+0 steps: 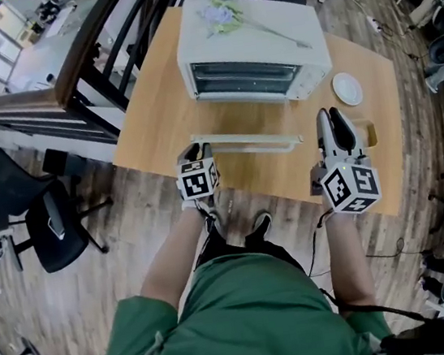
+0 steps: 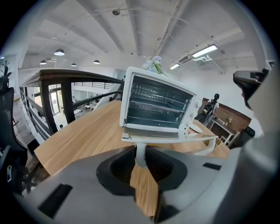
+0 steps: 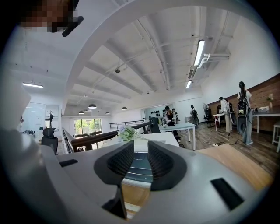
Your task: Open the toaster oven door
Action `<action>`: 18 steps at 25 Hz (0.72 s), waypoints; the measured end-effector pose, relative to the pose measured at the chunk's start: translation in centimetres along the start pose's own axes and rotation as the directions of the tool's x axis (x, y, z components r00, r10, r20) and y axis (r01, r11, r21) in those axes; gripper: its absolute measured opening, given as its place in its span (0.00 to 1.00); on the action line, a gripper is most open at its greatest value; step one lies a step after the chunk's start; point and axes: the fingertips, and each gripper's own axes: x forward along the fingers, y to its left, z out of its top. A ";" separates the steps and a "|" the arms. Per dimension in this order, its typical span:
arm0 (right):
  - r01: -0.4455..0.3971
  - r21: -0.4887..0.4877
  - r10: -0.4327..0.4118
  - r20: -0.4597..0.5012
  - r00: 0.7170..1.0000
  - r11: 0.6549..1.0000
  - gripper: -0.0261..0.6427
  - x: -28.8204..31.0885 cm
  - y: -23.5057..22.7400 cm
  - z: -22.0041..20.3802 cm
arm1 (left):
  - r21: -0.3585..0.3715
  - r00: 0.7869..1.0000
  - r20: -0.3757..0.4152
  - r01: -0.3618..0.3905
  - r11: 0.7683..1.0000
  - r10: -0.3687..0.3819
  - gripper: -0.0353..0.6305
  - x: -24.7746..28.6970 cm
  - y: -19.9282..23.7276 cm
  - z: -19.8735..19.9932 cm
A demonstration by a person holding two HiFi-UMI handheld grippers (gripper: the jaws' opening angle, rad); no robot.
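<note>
Outward, level: toaster oven door (image 2: 153,132), handle (image 1: 241,140) crosswise.

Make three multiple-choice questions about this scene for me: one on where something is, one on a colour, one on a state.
1. Where do the flowers lie?
A. on top of the toaster oven
B. inside it
C. underneath it

2. What colour is the toaster oven's casing?
A. black
B. white
C. red

3. How does the oven door stand?
A. shut upright
B. folded down open
C. taken off

Answers:
1. A: the stems rest across the oven's roof.
2. B: the shell is white in both the head view and the left gripper view.
3. B: the door lies flat in front of the bare racks, with the left hand-held gripper shut on its handle.
</note>
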 end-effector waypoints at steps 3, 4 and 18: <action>-0.004 -0.003 0.004 -0.011 1.000 1.000 0.21 0.0 0.4 -0.4 | 0.009 1.000 -0.018 -0.002 1.000 0.002 0.18 0.4 0.2 -1.4; -0.006 -0.004 0.006 -0.015 1.000 1.000 0.21 0.1 0.5 -0.6 | 0.007 1.000 -0.027 -0.003 1.000 0.004 0.18 0.5 0.3 -1.9; -0.020 -0.018 0.019 -0.040 0.999 1.000 0.21 0.0 1.1 -1.1 | 0.026 0.997 -0.081 -0.016 1.000 0.018 0.18 2.3 1.2 -6.6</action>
